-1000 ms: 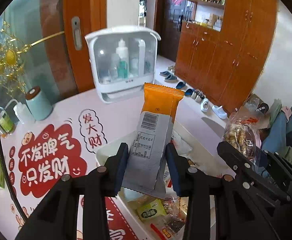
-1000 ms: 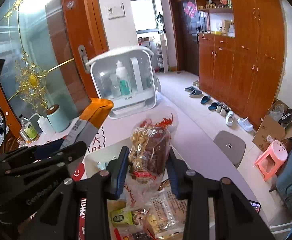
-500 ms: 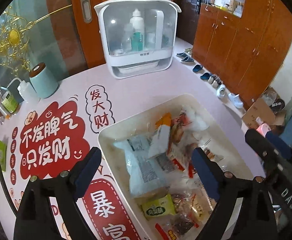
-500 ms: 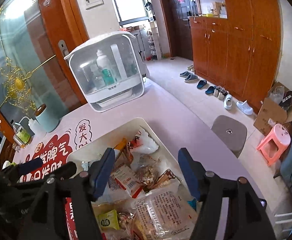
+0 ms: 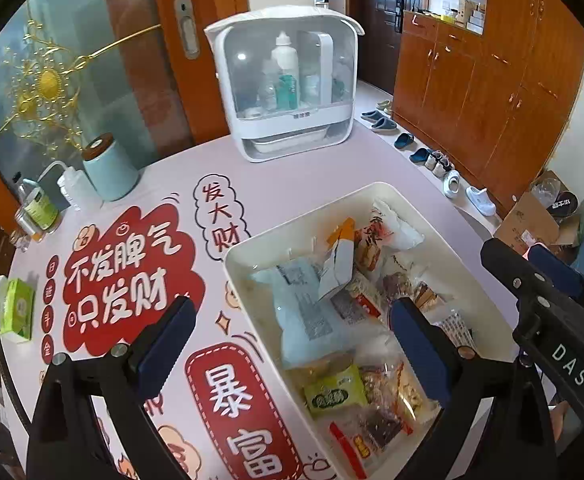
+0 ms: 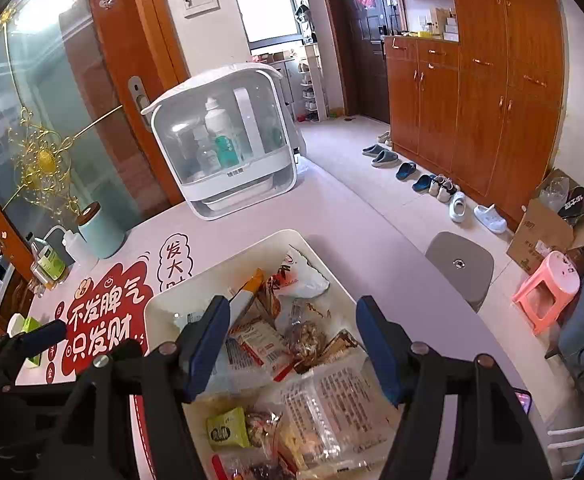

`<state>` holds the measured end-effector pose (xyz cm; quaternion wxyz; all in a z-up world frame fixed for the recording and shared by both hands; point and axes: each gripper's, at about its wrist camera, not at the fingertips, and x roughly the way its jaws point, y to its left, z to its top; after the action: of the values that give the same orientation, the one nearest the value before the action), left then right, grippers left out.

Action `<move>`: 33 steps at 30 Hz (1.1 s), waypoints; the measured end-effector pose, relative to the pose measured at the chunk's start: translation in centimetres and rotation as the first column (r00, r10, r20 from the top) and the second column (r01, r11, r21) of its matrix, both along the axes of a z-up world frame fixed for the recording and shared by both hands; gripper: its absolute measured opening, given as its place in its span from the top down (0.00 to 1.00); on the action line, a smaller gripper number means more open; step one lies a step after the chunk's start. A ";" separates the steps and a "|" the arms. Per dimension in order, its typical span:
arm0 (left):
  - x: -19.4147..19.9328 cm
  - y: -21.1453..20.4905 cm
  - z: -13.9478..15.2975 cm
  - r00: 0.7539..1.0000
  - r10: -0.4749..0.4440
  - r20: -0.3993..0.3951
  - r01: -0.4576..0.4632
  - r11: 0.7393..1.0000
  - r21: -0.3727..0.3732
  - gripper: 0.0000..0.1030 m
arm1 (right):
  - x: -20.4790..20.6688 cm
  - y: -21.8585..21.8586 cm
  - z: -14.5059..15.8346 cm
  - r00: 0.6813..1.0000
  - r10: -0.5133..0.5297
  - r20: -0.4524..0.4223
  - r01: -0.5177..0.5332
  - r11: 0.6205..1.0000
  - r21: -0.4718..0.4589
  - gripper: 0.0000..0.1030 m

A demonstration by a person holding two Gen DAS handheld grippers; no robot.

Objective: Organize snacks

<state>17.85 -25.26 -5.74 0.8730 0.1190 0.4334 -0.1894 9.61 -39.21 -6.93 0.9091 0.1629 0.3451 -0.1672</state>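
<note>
A cream plastic bin (image 5: 299, 216) (image 6: 252, 245) on the table holds several snack packets. The orange and grey packet (image 5: 337, 256) (image 6: 248, 290) lies on top near the bin's far side. The clear bag of brown snacks (image 6: 305, 334) lies among the others. My left gripper (image 5: 288, 344) is open and empty above the bin's near left part. My right gripper (image 6: 293, 344) is open and empty above the bin's middle. A green packet (image 5: 333, 391) (image 6: 228, 428) lies near the bin's front.
A white lidded organiser with bottles (image 5: 288, 80) (image 6: 228, 144) stands at the table's far edge. A teal canister (image 5: 108, 170), a squeeze bottle (image 5: 74, 190) and a green tissue box (image 5: 14, 308) sit at the left. A grey stool (image 6: 457, 264) stands beyond the table's right edge.
Both grippers opened and let go: the orange and grey packet and the clear snack bag dropped into the bin. Both grippers now hover open above it.
</note>
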 end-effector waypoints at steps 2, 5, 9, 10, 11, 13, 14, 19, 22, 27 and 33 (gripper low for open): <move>-0.9 0.9 0.5 1.000 0.011 0.006 -0.011 1.000 -0.005 0.05 | -0.7 0.7 0.4 1.000 0.004 0.002 -0.004 1.000 -0.010 0.36; -2.3 2.7 1.5 0.999 0.034 0.013 -0.034 0.999 -0.016 0.05 | -1.8 1.8 1.0 1.000 0.015 0.000 -0.015 1.000 -0.027 0.36; -5.1 6.0 3.2 0.994 0.086 0.064 -0.085 0.996 -0.017 0.05 | -3.8 4.3 2.0 0.999 0.046 0.002 -0.046 0.997 -0.056 0.36; -5.9 7.1 3.7 0.992 0.097 0.076 -0.096 0.995 -0.019 0.05 | -4.3 4.8 2.1 0.998 0.056 0.004 -0.055 0.997 -0.062 0.36; -6.6 7.9 4.0 0.991 0.106 0.084 -0.105 0.994 -0.021 0.05 | -4.8 5.5 2.3 0.998 0.064 0.003 -0.064 0.996 -0.067 0.36; -8.2 9.9 4.6 0.986 0.131 0.099 -0.129 0.991 -0.024 0.05 | -6.0 7.0 2.7 0.997 0.083 -0.005 -0.083 0.993 -0.079 0.36; -9.3 11.1 4.8 0.985 0.143 0.102 -0.141 0.990 -0.027 0.05 | -6.5 7.7 2.8 0.996 0.092 -0.008 -0.093 0.993 -0.079 0.36; -13.8 15.7 5.4 0.974 0.194 0.115 -0.194 0.981 -0.015 0.04 | -9.4 11.6 3.4 0.985 0.168 -0.034 -0.170 0.983 -0.066 0.36; -16.3 18.2 5.5 0.967 0.229 0.110 -0.228 0.973 -0.024 0.01 | -10.9 13.5 3.7 0.975 0.219 -0.046 -0.221 0.974 -0.055 0.36; -19.3 21.5 5.7 0.953 0.284 0.103 -0.282 0.959 -0.031 0.01 | -12.8 16.1 4.3 0.959 0.278 -0.055 -0.280 0.960 -0.026 0.36; -21.3 23.8 6.2 0.935 0.348 0.074 -0.343 0.937 -0.068 0.01 | -15.0 18.7 5.5 0.941 0.335 -0.042 -0.336 0.941 -0.046 0.36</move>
<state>-3.45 -1.42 0.45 0.9132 0.0256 0.4048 -0.0394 -5.42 -20.55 -1.40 0.9223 0.0749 0.3785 -0.0216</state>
